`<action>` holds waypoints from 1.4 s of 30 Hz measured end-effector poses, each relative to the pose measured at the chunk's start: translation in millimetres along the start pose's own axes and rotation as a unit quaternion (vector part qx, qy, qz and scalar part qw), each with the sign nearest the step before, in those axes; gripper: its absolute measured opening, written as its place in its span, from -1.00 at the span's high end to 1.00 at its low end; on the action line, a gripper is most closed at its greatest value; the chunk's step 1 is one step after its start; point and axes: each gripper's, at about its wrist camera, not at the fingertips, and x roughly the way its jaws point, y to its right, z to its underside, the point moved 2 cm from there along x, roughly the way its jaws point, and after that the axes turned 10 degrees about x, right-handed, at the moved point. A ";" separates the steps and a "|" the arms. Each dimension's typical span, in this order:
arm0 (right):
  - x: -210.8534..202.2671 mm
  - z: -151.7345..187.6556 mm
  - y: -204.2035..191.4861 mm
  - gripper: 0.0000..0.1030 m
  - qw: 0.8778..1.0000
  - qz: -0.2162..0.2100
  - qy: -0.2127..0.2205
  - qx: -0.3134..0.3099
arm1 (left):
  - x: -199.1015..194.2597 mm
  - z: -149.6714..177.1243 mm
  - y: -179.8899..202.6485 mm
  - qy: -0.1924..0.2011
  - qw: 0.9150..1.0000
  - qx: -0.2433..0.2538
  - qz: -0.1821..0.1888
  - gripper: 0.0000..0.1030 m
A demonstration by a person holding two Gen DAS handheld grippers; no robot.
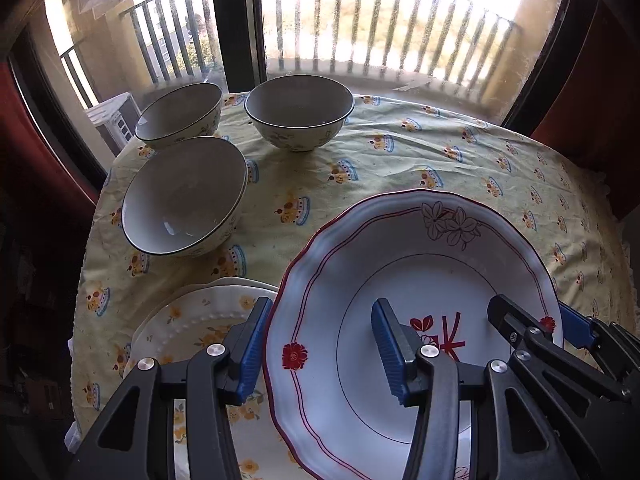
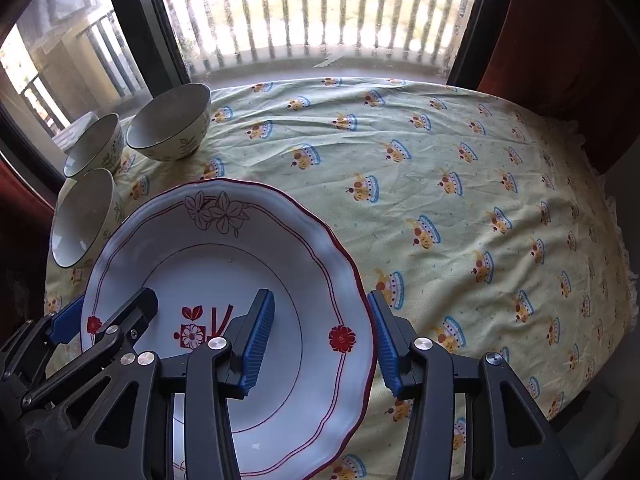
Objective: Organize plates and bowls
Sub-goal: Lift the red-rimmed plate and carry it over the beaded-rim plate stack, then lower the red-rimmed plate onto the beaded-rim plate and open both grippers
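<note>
A deep white plate with red trim and flower marks hangs tilted above the table, carried from both sides. My left gripper is shut on its left rim, one blue pad under the rim and one inside the well. My right gripper is shut on the right rim in the same way. Each gripper also shows in the other's view: the right gripper, the left gripper. Below lies a stack of cream plates with yellow flowers. Three bowls stand at the far left.
A yellow patterned cloth covers the round table, whose right half holds no dishes. Behind the table are a window with a balcony railing and red curtains at the sides. The bowls stand close to the table's far left edge.
</note>
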 end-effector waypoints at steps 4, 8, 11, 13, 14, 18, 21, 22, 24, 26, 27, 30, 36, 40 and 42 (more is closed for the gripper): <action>-1.0 10.7 -19.4 -0.01 1.000 -0.005 -0.003 -0.014 | -1.4 8.8 -18.7 -0.003 1.000 -0.013 -0.005 0.02; 1.5 20.7 -37.4 -0.01 0.999 -0.011 -0.011 -0.028 | -3.9 18.3 -34.8 -0.005 1.000 -0.021 -0.014 0.02; 3.2 26.8 -49.8 -0.01 0.999 -0.015 -0.017 -0.038 | -2.1 25.8 -46.4 -0.011 0.999 -0.028 -0.016 0.02; 4.6 30.7 -56.6 -0.01 0.999 -0.017 -0.021 -0.045 | -0.1 31.4 -51.9 -0.016 0.999 -0.030 -0.018 0.02; 5.4 32.5 -59.5 -0.01 0.998 -0.018 -0.023 -0.048 | 0.9 34.0 -53.9 -0.019 0.999 -0.031 -0.019 0.02; 11.6 39.7 -69.4 -0.01 0.997 -0.017 -0.036 -0.059 | 6.6 43.7 -61.0 -0.035 0.998 -0.039 -0.018 0.02; 17.7 44.0 -74.9 -0.01 0.997 -0.012 -0.045 -0.067 | 11.8 49.2 -64.5 -0.046 0.998 -0.041 -0.020 0.02; 19.8 44.8 -76.6 -0.01 0.996 -0.011 -0.048 -0.069 | 12.9 51.3 -65.7 -0.049 0.998 -0.043 -0.022 0.02; 22.7 46.3 -81.0 -0.01 0.996 -0.012 -0.052 -0.074 | 15.4 54.9 -68.6 -0.055 0.997 -0.047 -0.024 0.02; 24.8 47.5 -85.5 -0.01 0.995 -0.011 -0.054 -0.079 | 16.2 56.1 -71.4 -0.058 0.997 -0.051 -0.023 0.01; 25.7 48.1 -87.5 -0.01 0.995 -0.011 -0.055 -0.080 | 16.3 56.3 -72.9 -0.059 0.997 -0.052 -0.024 0.01; 28.9 50.9 -91.6 -0.01 0.994 -0.011 -0.062 -0.084 | 16.3 57.5 -75.7 -0.056 0.997 -0.050 -0.031 0.01; 34.1 56.5 -96.1 -0.01 0.994 -0.012 -0.073 -0.085 | 19.0 64.7 -84.4 -0.067 0.994 -0.080 -0.016 0.00; 33.4 56.6 -96.3 -0.01 0.993 -0.019 -0.074 -0.091 | 21.5 66.7 -82.0 -0.072 0.995 -0.070 -0.027 0.00; 31.9 56.7 -95.7 -0.01 0.992 -0.030 -0.075 -0.094 | 23.4 67.3 -80.8 -0.076 0.994 -0.070 -0.032 -0.01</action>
